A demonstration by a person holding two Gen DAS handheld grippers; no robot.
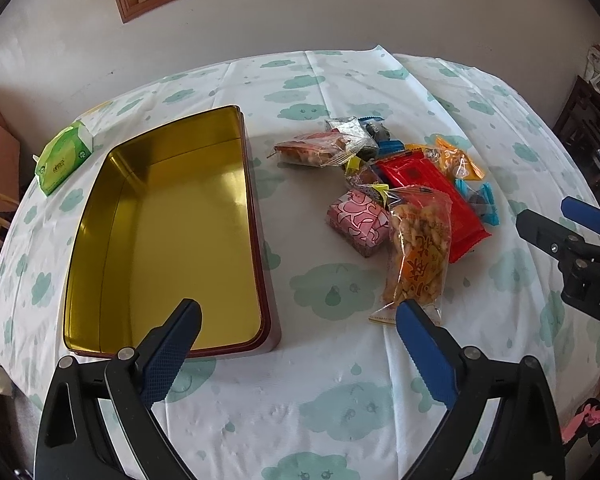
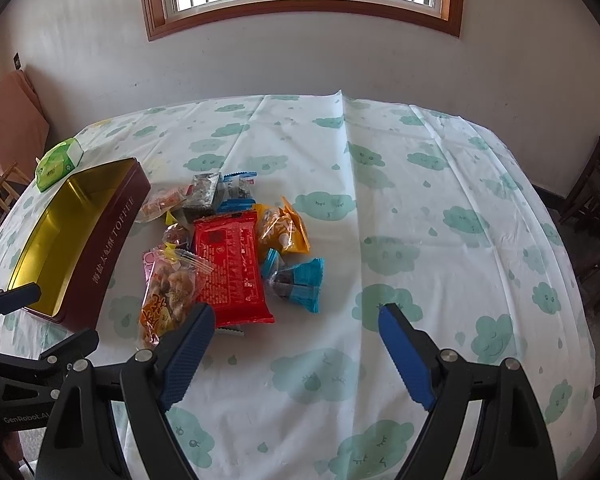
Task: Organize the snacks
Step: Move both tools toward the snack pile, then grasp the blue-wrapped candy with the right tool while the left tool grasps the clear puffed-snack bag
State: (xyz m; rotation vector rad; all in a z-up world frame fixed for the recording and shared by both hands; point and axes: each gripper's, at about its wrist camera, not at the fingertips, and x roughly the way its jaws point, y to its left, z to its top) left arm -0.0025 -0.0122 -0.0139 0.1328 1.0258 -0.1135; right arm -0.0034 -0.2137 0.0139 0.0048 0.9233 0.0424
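Above the table's near edge I've got my left gripper (image 1: 298,312) spread wide w/ nothing in it, one finger over the tin (image 1: 172,232), the other by the peanut bag (image 1: 418,252). Right gripper (image 2: 296,316) is spread too, also holding nothing. Snack pile sits just right of the tin: red packet (image 2: 230,268), pink box (image 1: 358,222), blue candies (image 2: 298,280). Green tissue pack (image 1: 64,156) behind the tin, on the cloud tablecloth (image 2: 420,208).

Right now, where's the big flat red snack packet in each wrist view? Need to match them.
Left wrist: big flat red snack packet sits right of centre, in the snack pile, right of the gold-lined rectangular tin.
Right wrist: the packet sits left of centre, with the tin at far left.
Shared landmark: green tissue pack beyond the tin.
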